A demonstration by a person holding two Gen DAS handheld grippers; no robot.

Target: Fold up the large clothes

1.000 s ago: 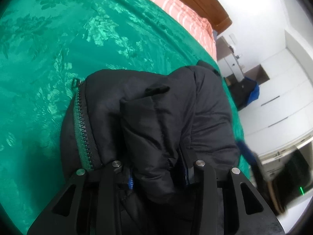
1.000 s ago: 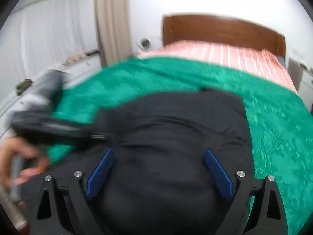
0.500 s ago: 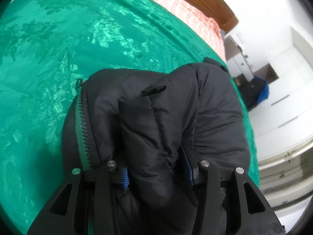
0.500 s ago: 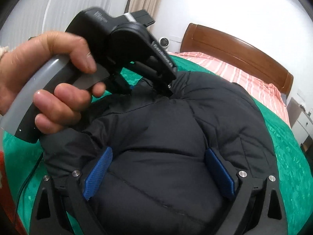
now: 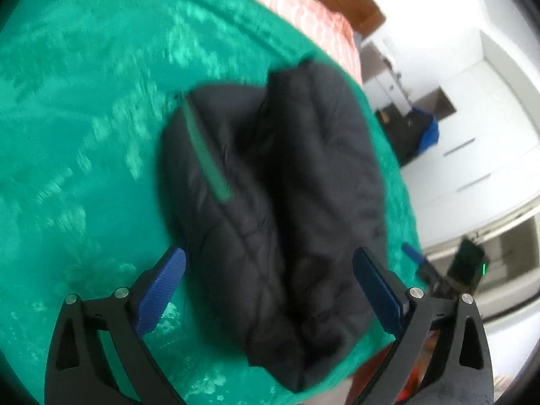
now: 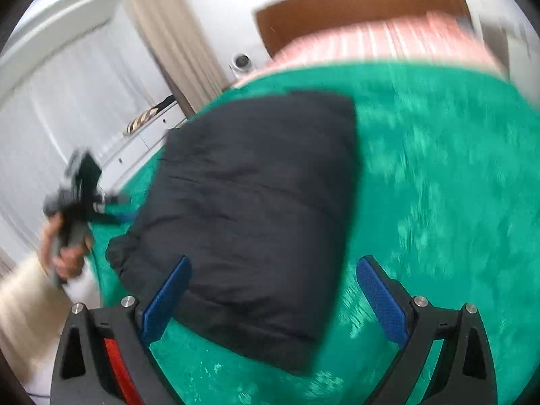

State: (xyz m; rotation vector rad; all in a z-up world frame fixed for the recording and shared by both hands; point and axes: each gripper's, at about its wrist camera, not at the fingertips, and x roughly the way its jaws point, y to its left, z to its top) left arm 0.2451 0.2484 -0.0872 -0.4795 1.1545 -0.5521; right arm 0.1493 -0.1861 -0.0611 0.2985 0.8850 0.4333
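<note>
Left wrist view: left tongs (image 5: 268, 292) spread wide, gripping nothing, hovering above the black jacket (image 5: 276, 202). Jacket bundled compact on the green bedspread (image 5: 77, 135), near the bed's edge, green zipper tape (image 5: 207, 158) facing up (blurred frame).

Right wrist view: right tongs (image 6: 273, 298) also wide apart, empty, jacket (image 6: 249, 219) below and between the pads, not touched. Lying as a flat neat rectangle, so probably fold finished and released to rest. Left hand (image 6: 65, 249) off to the side, clear of fabric.
</note>
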